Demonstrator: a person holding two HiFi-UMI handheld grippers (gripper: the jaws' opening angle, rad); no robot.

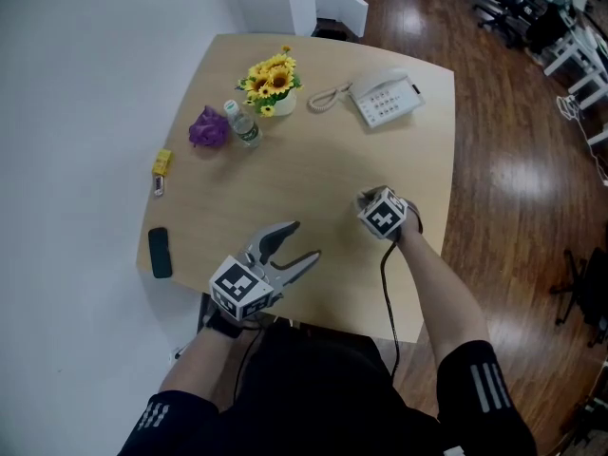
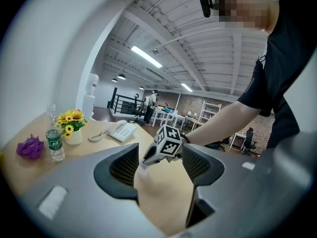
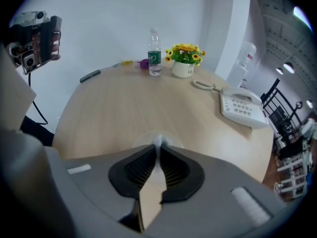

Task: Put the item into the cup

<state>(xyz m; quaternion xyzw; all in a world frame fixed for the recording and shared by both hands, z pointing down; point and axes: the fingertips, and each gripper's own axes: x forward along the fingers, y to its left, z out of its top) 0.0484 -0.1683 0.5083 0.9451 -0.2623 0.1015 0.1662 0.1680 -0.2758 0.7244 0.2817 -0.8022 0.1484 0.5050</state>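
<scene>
**Clear plastic cup (image 3: 157, 141): rim pinched by right gripper (image 3: 158, 148)**

Head view: the cup is not visible here, it is hidden under the right gripper's marker cube. That gripper sits near the right edge of the round pale wood table (image 1: 313, 160). The left gripper (image 1: 304, 239) hangs over the near edge, jaws spread, nothing in them. On the far side are yellow sunflowers in a white pot (image 1: 273, 82), a clear water bottle with a green label (image 1: 243, 124), a purple crumpled lump (image 1: 207, 128) and a white desk phone (image 1: 385, 98). On the left edge are a small yellow object (image 1: 162, 161) and a flat black bar (image 1: 160, 252).

Left gripper view: jaws wide apart, only bare tabletop between them. Beyond the gap the right gripper points tips-down onto a blurred whitish translucent shape, the cup.

Right gripper view: the only view that shows the grip. The jaws are nearly together, with a thin pale wall clamped between the pads. The cup's round outline shows just past the tips, low over the tabletop.
</scene>
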